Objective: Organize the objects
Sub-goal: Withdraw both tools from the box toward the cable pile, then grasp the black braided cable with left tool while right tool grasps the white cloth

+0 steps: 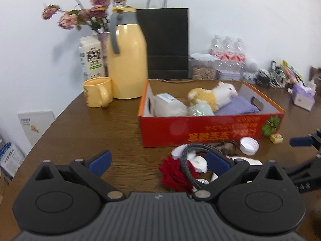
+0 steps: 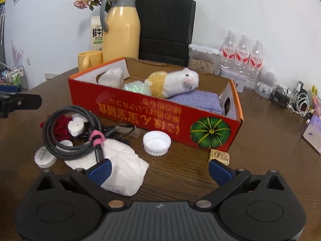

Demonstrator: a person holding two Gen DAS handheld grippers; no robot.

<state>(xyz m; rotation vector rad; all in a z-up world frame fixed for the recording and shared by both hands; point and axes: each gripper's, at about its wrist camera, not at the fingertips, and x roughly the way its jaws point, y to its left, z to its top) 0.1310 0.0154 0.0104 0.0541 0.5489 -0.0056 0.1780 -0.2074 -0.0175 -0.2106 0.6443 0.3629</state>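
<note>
Both of your hand-held grippers hang spread and empty over the brown wooden table [image 2: 260, 144], short of the loose clutter in front of the box.

The red cardboard box [image 2: 160, 108] with the green pumpkin print sits mid-table, already holding a white-and-yellow plush toy [image 2: 176, 82], a folded purple cloth [image 2: 198, 100] and a white wrapped pack [image 1: 168, 105]. Your right hand-held gripper [image 2: 159, 170] has its jaws wide apart: the crumpled white tissue [image 2: 124, 166] lies against its left finger, the coiled black braided cable [image 2: 68, 132] just beyond that, the white plastic bottle cap [image 2: 156, 143] ahead between the fingers, and the small yellow square packet [image 2: 219, 156] just off its right fingertip. Your left hand-held gripper [image 1: 159, 161] is equally spread, with the red fabric flower [image 1: 174, 174] and the cable pile near its right finger.
</note>
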